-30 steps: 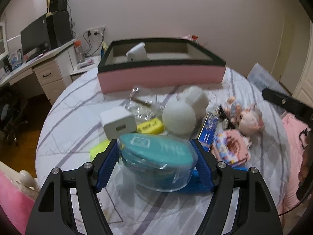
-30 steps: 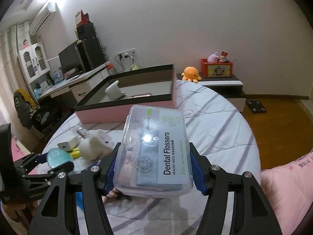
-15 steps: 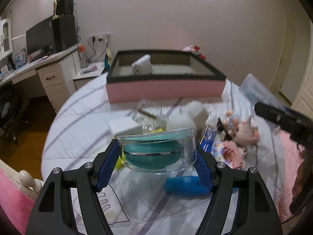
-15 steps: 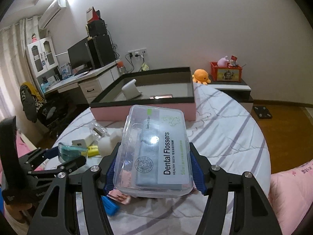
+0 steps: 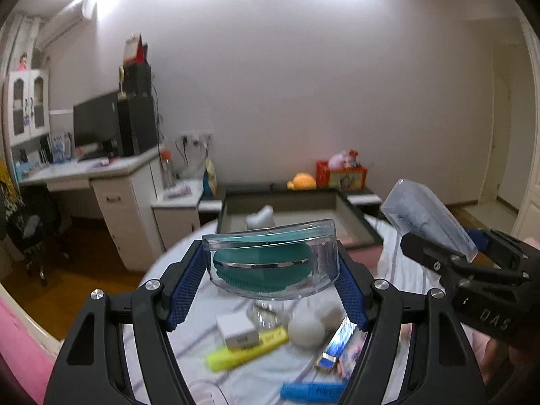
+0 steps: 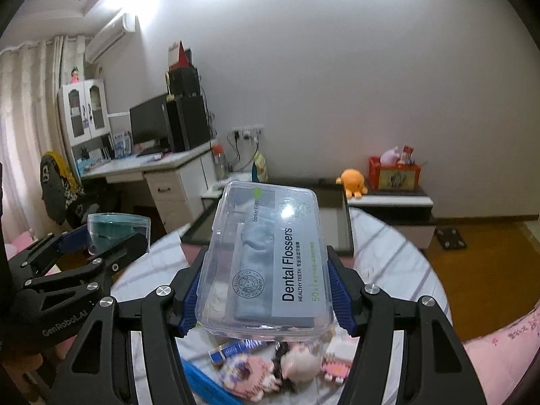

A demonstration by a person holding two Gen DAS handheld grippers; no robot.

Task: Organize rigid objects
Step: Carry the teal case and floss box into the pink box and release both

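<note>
My left gripper (image 5: 270, 270) is shut on a clear case with a teal round device inside (image 5: 270, 256), held high above the table; that case also shows in the right wrist view (image 6: 116, 229). My right gripper (image 6: 261, 290) is shut on a clear Dental Flossers box (image 6: 266, 260), also lifted; the box shows in the left wrist view (image 5: 428, 216) at the right. The pink box with a dark rim (image 5: 293, 212) stands at the far side of the table with a white object (image 5: 260, 216) inside.
On the striped tablecloth (image 5: 189, 337) below lie a white charger (image 5: 238, 332), yellow highlighters (image 5: 236, 354), a white ball toy (image 5: 307, 330), a blue marker (image 5: 310, 389), a doll (image 6: 297, 368) and small pink toys. A desk (image 5: 101, 175) stands at the left.
Both grippers have risen well above the table with their loads. The views now tilt up toward the wall, and the pink box sits lower and farther in both views.
</note>
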